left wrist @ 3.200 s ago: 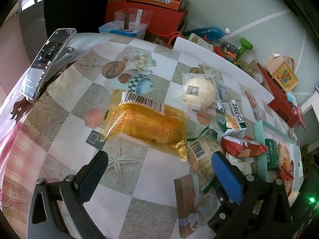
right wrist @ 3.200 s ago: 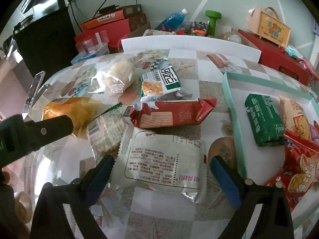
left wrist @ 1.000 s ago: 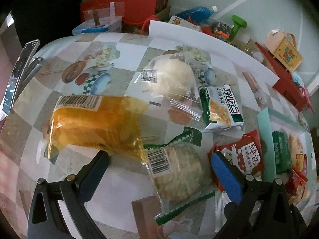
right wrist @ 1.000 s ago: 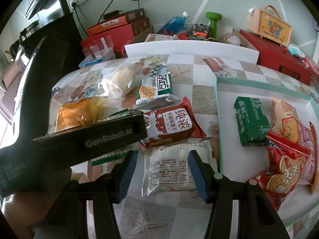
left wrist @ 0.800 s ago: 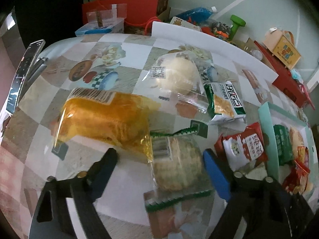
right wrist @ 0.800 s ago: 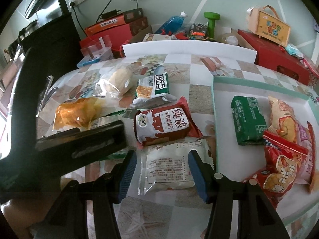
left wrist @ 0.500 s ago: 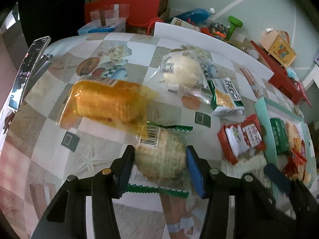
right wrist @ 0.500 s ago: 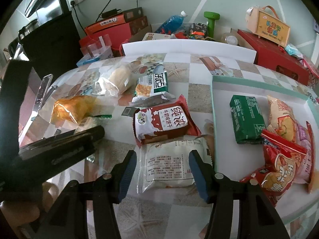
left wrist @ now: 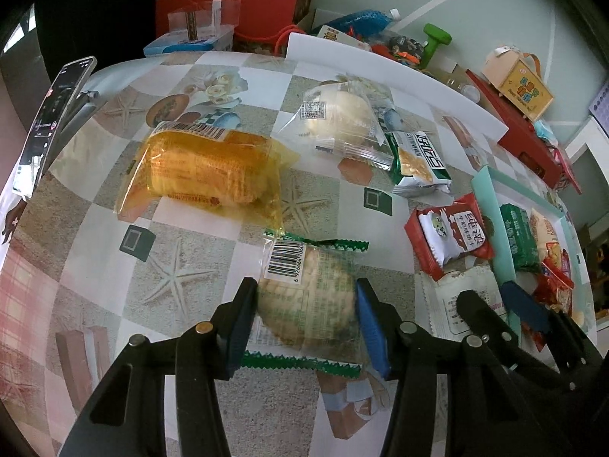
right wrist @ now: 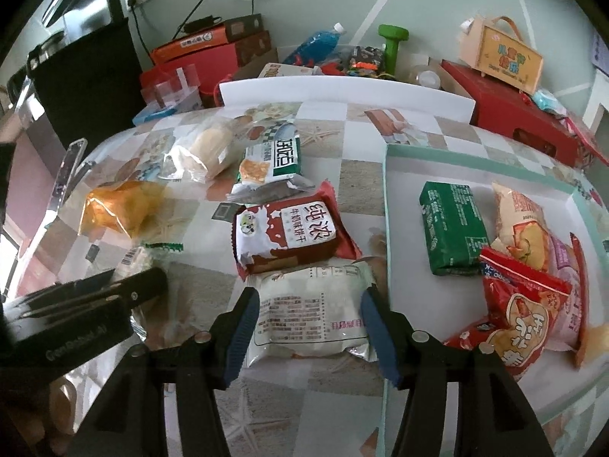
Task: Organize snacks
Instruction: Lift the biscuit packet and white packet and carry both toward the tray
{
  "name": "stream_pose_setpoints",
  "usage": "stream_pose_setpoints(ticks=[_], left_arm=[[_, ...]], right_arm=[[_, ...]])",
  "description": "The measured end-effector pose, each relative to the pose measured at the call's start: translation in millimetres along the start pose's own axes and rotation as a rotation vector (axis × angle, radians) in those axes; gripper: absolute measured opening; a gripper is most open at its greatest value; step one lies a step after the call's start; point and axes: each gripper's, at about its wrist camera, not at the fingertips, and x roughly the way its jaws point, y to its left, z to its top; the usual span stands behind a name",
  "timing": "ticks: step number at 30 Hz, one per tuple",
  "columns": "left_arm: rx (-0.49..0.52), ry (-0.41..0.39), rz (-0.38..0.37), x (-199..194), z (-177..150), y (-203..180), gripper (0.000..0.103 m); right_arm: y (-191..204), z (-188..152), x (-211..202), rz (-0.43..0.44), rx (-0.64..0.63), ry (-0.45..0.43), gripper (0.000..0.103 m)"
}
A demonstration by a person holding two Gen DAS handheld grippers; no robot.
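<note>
The left gripper [left wrist: 306, 318] is clamping a round biscuit pack [left wrist: 308, 297] with green serrated ends, both blue pads pressing against its sides, the pack lying on the checked tabletop [left wrist: 182, 266]. The right gripper [right wrist: 310, 327] is straddling a white snack packet [right wrist: 310, 314]; its jaws are opening, the packet sitting between them, and contact of the pads with the wrapper cannot be confirmed. Taking the white snack packet as landmark: a red milk-biscuit pack [right wrist: 289, 234] is lying just beyond it, touching its far edge; a green-and-white snack bag [right wrist: 272, 162] is lying farther beyond; a clear-wrapped bun [right wrist: 207, 146] is sitting beyond and to the left; an orange-wrapped cake pack [right wrist: 118, 207] is lying well to the left. The mint-rimmed tray [right wrist: 386, 205] is standing just right of the packet, holding a green pack [right wrist: 453, 234] and several red snack bags [right wrist: 521, 304]. The round biscuit pack is lying to the packet's left.
</note>
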Motion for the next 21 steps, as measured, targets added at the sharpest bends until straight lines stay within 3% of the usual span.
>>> stream_pose_setpoints(ticks=[9,14,18,21], left_arm=[[-0.012,-0.003,-0.016,0,0,4,0.053],[-0.017,-0.004,-0.022,0,1,5,0.053],[-0.024,-0.005,-0.019,-1,1,7,0.053],[-0.029,-0.006,-0.014,-2,1,8,0.053]], right_arm=[[14,-3,1,0.073,-0.034,0.006,0.063],[27,-4,0,0.155,-0.067,0.014,0.064],[28,-4,0,0.152,-0.065,0.013,0.066],[24,-5,5,0.122,-0.058,0.033,0.074]])
